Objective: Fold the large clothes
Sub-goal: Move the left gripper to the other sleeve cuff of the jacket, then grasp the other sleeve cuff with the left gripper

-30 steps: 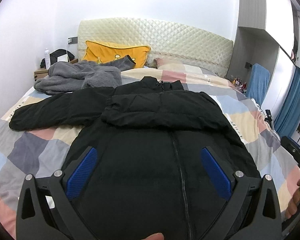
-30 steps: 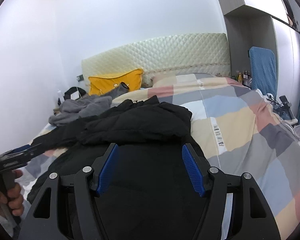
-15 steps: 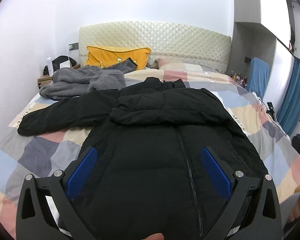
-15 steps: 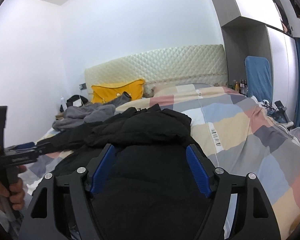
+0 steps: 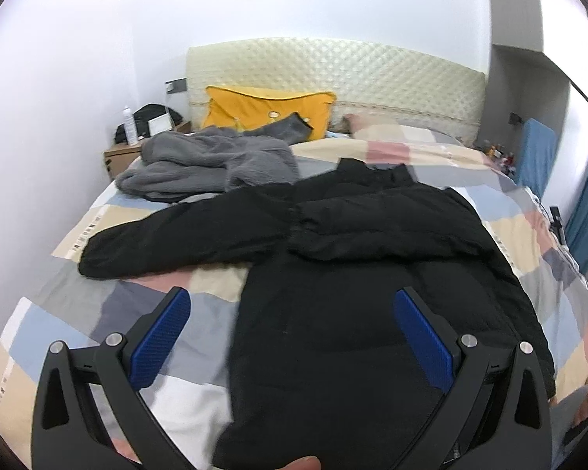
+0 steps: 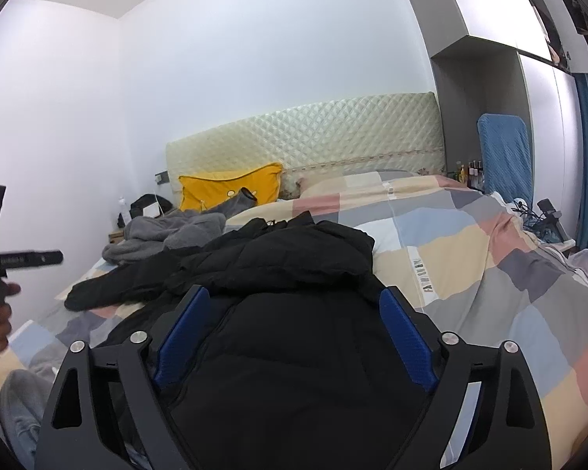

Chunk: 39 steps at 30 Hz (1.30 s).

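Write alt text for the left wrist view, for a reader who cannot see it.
A black puffer jacket lies on a patchwork bedspread, one sleeve folded across its chest, the other stretched left. The left gripper hovers over its hem, jaws open. Behind lie grey clothes and a yellow pillow.

The near hem of the black padded jacket [image 5: 372,274] runs off the bottom edge of the left wrist view — hidden there behind the gripper frame. Its right sleeve lies folded across the chest, the cuff lost in black-on-black blur. The crumpled grey fleece garment [image 5: 211,164] covers the lower part of the yellow cushion [image 5: 262,105]. Small bottles [image 6: 468,170] beside the quilted cream headboard [image 6: 305,145] are too small to tell apart — labels unreadable.
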Tool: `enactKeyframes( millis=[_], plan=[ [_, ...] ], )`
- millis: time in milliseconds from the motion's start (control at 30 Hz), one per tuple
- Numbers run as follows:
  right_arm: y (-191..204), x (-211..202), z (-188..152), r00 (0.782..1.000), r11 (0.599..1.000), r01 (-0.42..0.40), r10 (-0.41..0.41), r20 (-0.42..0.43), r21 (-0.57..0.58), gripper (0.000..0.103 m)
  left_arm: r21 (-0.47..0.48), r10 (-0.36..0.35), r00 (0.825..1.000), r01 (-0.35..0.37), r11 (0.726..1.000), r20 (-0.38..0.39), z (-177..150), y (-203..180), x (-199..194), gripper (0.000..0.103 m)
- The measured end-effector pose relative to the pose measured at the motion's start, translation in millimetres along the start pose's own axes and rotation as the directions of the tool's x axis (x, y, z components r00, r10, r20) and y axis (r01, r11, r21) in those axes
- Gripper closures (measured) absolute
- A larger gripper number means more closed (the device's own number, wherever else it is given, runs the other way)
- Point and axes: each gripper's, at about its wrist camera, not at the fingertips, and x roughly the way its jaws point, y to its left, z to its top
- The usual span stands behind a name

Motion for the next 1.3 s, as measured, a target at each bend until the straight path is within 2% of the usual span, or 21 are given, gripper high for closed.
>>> enactKeyframes(
  millis=[67,233,533,833,1100,1200,1300],
  plan=[
    [0.2,-0.3,0.4,1.000,1.000,-0.001,0.001,0.004,0.001,0.006,-0.016,0.018,1.000,-0.018,1.000,-0.002,10.0,17.1,1.0,0.000],
    [0.5,4.2,-0.9,1.000,1.000,0.003,-0.003,-0.012,0.003,0.006,0.005,0.047,0.999,-0.047,0.999,-0.001,24.2,49.6,6.4,0.000],
    [6.6,9.7,-2.2,0.999,0.999,0.035,-0.036,-0.025,-0.027,0.006,-0.074,0.057,0.998,-0.059,0.996,-0.025,40.5,118.7,36.3,0.000],
    [26.3,17.2,-2.0,0.997,0.993,0.075,-0.078,-0.027,-0.088,0.006,-0.196,0.028,0.998,-0.040,0.980,-0.063,25.2,192.1,97.2,0.000],
    [60.5,31.0,-4.8,0.992,0.979,0.113,-0.120,-0.032,-0.167,0.006,-0.213,0.020,0.994,-0.042,0.976,-0.109,12.7,247.0,151.3,0.000],
    [64.8,38.5,-5.6,0.991,0.980,0.113,-0.122,-0.049,-0.163,0.006,-0.263,-0.014,0.993,-0.018,0.965,-0.120,6.4,268.4,168.5,0.000],
    [67.6,46.3,-5.2,0.992,0.987,0.099,-0.109,-0.068,-0.130,0.006,-0.374,-0.076,0.986,0.015,0.927,-0.147,-3.6,299.5,196.2,0.000]
  ],
)
